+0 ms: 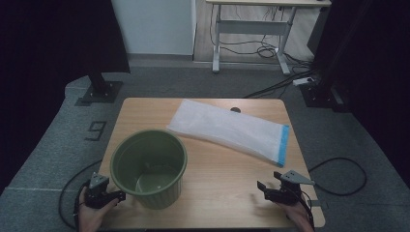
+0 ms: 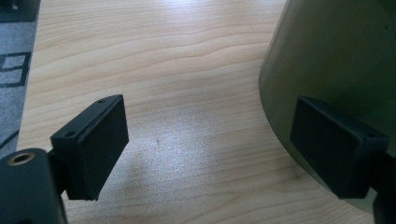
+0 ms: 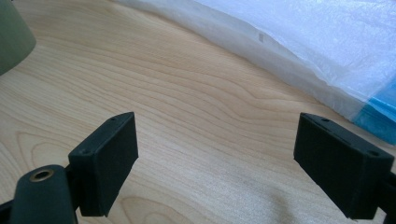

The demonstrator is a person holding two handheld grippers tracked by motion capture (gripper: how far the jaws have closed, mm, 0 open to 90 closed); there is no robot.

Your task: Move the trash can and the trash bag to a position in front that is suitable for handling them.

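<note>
Left gripper [image 1: 117, 195], jaws apart and empty, rests at the near table [image 1: 227, 183] edge just beside the green bin [image 1: 148, 166], one pad lying before the bin wall in the left gripper view. Right gripper [image 1: 263, 189], jaws likewise spread on nothing, sits at the near right, well short of the flat white bag [image 1: 232, 129] with its blue end. Bag lies unopened behind the empty bin; judged stage: lining not yet begun, with all handling remaining
</note>
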